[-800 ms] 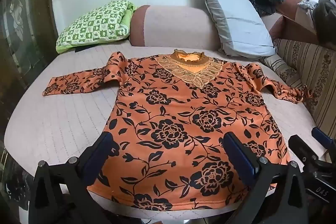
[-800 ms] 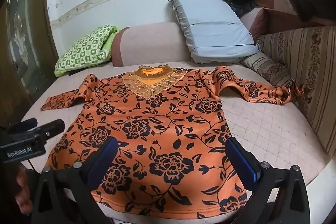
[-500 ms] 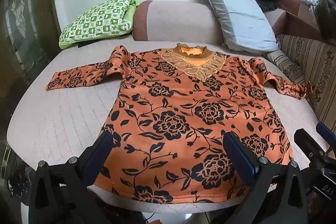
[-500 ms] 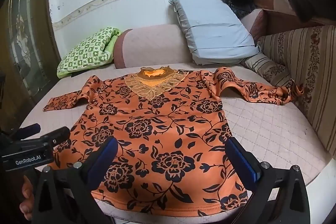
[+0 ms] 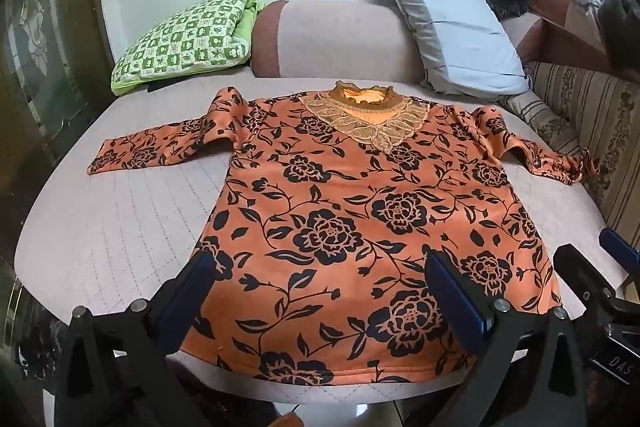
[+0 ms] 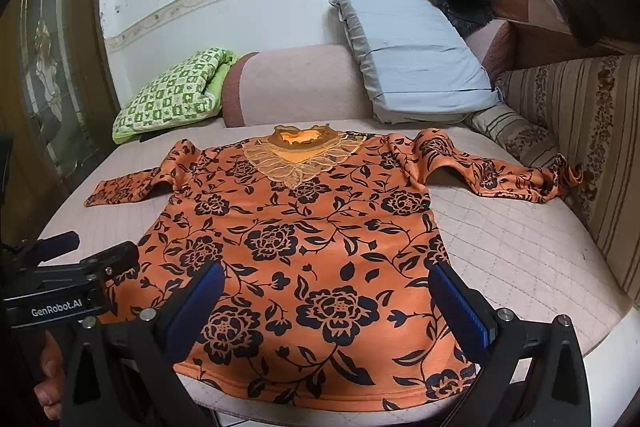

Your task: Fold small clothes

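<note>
Orange flowered top [image 5: 360, 227] flat before us, hem at the bed's [image 5: 120, 227] near edge, bare quilt either side, our left gripper [image 5: 320, 299] and right gripper [image 6: 328, 307] spread wide, empty.

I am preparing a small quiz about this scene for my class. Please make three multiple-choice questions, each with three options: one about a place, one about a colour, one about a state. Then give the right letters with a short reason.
1. Where does the green checked cushion lie, seen from the left wrist camera?
A. behind the top's left-hand sleeve, by the wall
B. on the top's hem
C. under the grey pillow

2. What colour is the flower print on the orange top?
A. white
B. black
C. green

3. How does the top lie?
A. folded in half
B. rolled up
C. spread flat, both sleeves out

Answers:
1 A: it sits at the back left.
2 B: dark blooms on orange cloth.
3 C: no fold shows, and both sleeves lie out to the sides.
</note>
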Demonstrator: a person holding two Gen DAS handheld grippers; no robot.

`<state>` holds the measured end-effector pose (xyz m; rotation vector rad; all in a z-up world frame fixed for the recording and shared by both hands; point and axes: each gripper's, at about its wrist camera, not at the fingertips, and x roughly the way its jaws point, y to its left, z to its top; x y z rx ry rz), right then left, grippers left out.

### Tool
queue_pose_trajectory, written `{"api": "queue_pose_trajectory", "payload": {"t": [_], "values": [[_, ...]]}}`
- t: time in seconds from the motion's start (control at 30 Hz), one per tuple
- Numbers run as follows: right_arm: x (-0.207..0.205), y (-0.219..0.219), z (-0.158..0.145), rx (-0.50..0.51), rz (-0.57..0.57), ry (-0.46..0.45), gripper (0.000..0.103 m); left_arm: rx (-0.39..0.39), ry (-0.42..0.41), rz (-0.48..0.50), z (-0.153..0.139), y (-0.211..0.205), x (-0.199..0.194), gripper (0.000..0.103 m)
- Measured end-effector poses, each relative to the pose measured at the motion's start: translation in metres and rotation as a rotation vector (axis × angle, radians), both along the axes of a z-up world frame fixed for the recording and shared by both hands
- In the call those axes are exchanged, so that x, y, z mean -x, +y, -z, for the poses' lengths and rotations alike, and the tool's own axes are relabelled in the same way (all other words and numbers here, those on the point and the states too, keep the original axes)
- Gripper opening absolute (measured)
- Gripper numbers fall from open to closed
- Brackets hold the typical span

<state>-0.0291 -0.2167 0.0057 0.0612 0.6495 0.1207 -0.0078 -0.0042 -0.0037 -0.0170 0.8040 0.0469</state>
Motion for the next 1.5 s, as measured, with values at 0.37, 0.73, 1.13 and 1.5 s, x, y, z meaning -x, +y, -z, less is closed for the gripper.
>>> {"api": "queue_pose_trajectory", "payload": {"t": [0.37, 0.73, 1.13, 1.5], "values": [[0.001, 0.007, 0.0, 0.012, -0.01, -0.003, 0.103, 0.03, -0.026, 0.023, 0.003, 0.004, 0.001, 0.103], [0.0, 0.008, -0.001, 0.01, -0.01, -0.006, 0.103, 0.062, -0.01, 0.02, 0.005, 0.008, 0.0, 0.103], [-0.001, 0.002, 0.004, -0.005, 0.003, 0.006, 0.103, 0.041, 0.035, 0.011, 0.013, 0.008, -0.002, 0.103], [-0.001, 0.001, 0.006, -0.011, 0.008, 0.01, 0.103, 0.047, 0.046, 0.01, 0.012, 0.008, -0.001, 0.103]]}}
